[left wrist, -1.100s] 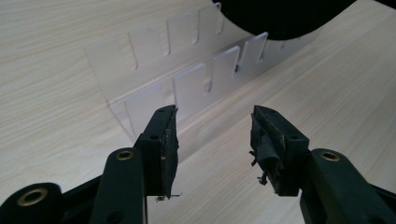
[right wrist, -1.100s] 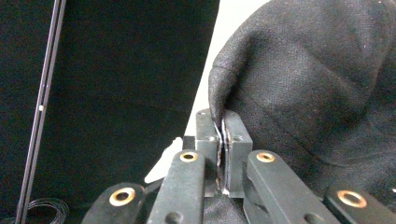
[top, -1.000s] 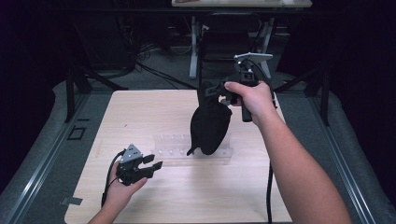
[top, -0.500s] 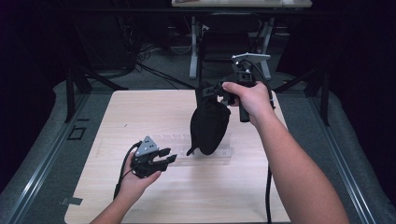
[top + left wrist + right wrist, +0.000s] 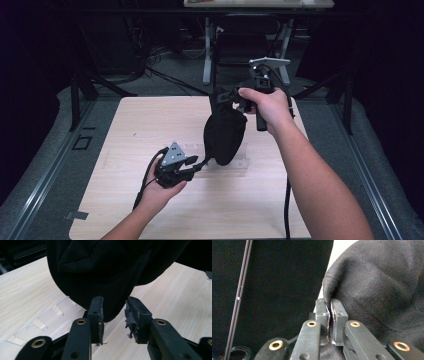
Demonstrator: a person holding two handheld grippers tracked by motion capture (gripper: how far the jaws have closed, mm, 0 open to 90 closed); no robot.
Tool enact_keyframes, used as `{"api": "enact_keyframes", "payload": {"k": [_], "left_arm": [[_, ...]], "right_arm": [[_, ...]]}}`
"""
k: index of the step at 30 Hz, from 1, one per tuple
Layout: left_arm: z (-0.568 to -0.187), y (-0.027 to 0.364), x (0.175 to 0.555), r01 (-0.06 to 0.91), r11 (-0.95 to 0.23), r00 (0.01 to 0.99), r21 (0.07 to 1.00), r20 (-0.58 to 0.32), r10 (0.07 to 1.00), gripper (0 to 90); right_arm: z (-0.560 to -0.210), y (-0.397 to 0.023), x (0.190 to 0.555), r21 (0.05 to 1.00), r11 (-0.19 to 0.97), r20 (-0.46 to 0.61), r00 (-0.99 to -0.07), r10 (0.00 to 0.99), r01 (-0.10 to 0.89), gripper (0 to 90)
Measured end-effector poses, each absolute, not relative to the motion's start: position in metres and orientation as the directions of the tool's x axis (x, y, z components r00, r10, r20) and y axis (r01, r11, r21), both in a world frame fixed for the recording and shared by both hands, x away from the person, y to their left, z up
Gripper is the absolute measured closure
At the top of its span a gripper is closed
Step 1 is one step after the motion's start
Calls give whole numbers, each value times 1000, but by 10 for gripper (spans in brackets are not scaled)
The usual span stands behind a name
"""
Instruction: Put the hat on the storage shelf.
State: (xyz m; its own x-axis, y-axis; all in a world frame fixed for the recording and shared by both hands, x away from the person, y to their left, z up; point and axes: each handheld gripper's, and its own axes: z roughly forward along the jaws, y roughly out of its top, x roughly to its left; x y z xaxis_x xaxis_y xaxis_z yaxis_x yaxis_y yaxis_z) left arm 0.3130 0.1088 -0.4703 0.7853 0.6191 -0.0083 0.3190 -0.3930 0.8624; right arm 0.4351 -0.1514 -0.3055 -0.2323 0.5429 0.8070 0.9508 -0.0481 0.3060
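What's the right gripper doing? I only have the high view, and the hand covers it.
Observer: In the right gripper view the right gripper is shut on a fold of the black cloth, pinched between the pads.
Operator: And the left one, has it grabbed the bottom?
Observer: No. In the left gripper view the left gripper is open, with the cloth's lowest tip hanging in the gap between its fingers.
Operator: Anything under the cloth? I see a faint patch on the table.
Observer: Yes, a clear plastic tray with several compartments lies flat on the wooden table, partly below the hanging cloth.
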Motion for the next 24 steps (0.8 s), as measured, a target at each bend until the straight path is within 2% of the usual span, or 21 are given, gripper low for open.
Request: {"api": "enact_keyframes", "payload": {"k": [8, 12, 14, 24], "left_arm": [[-461, 97, 308, 271, -431, 800, 861, 48, 598, 708], [-463, 93, 312, 277, -450, 789, 849, 67, 611, 792], [-463, 92, 311, 263, -462, 787, 847, 88, 610, 807], [-463, 94, 307, 238, -491, 776, 838, 140, 615, 840]], "right_arm": [[-307, -148, 437, 302, -41, 814, -236, 530, 952, 859], [-306, -146, 437, 307, -37, 812, -241, 531, 951, 855], [-306, -146, 437, 307, -37, 814, -242, 528, 951, 848], [-299, -150, 433, 329, -39, 825, -268, 498, 943, 744]]}}
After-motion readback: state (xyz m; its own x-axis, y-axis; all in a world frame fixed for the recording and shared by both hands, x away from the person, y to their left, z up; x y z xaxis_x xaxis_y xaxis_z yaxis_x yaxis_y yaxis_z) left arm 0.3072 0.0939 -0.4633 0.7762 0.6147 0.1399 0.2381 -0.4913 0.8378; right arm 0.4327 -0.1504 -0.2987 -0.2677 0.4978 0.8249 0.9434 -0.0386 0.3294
